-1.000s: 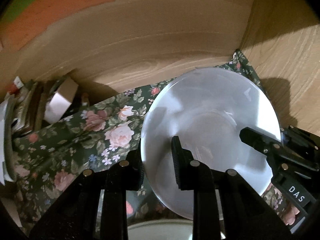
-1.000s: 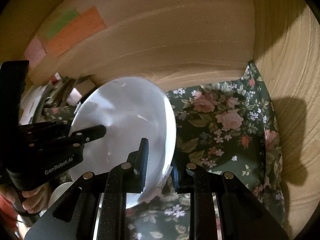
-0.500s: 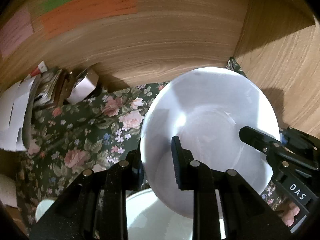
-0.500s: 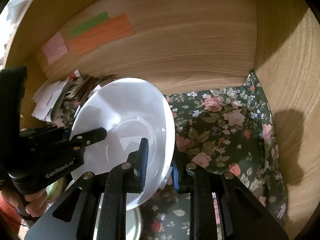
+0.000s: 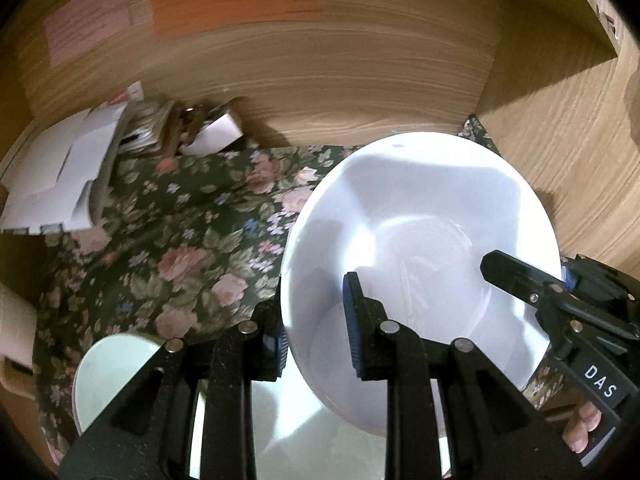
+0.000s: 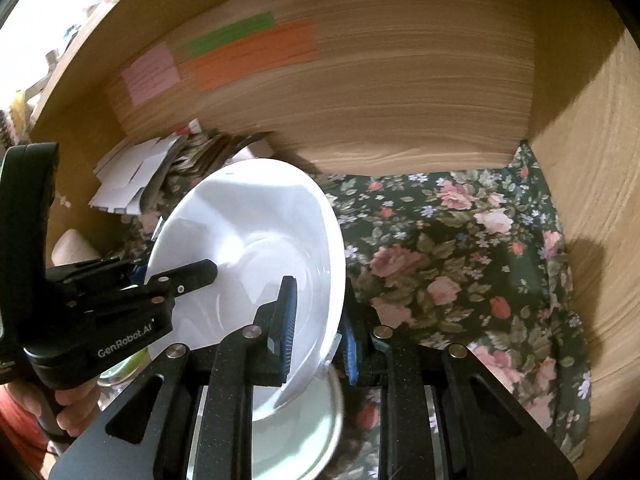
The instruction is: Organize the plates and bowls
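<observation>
Above the floral cloth [image 5: 168, 240] we see the white plate [image 5: 420, 216] held tilted, left tool [image 5: 316, 334] and right tool [image 6: 316, 320] both pinching opposite rims (second plate [image 5: 112, 372] below).

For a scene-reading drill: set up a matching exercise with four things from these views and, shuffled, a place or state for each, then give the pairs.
Things:
1. plate
2. papers
3. orange note
4. cloth

Places or states:
A. stuck on the wooden back wall
B. spread over the shelf floor
C. gripped at its rim by the left gripper and the right gripper
D. piled in the far left corner

Pairs: 1-C, 2-D, 3-A, 4-B
</observation>
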`<state>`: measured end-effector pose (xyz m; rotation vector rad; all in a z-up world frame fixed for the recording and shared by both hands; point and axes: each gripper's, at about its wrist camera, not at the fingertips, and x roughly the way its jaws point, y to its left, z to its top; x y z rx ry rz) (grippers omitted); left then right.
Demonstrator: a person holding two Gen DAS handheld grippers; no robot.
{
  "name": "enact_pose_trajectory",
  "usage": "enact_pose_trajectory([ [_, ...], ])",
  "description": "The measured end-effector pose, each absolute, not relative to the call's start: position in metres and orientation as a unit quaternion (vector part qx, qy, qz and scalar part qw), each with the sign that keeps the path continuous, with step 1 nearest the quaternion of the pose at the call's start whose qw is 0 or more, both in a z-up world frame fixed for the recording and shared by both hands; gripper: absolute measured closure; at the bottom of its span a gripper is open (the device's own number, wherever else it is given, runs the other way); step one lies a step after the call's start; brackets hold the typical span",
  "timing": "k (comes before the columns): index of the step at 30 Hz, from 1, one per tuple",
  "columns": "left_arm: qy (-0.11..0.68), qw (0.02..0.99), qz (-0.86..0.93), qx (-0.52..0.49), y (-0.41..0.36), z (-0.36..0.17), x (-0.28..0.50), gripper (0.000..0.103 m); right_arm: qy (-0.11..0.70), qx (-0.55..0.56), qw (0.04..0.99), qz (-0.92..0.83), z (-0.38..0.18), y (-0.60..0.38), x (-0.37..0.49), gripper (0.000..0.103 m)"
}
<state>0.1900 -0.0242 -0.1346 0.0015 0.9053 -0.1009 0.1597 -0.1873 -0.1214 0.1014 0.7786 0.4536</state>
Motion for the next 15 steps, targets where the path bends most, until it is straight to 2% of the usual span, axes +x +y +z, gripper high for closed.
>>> enact_pose_trajectory([
  [15, 0.437, 0.898, 0.008, -0.046, 0.044, -0.143, 0.148, 0.079, 0.383, 0.031, 0.880, 0.278, -0.130, -0.122, 0.140, 0.085],
])
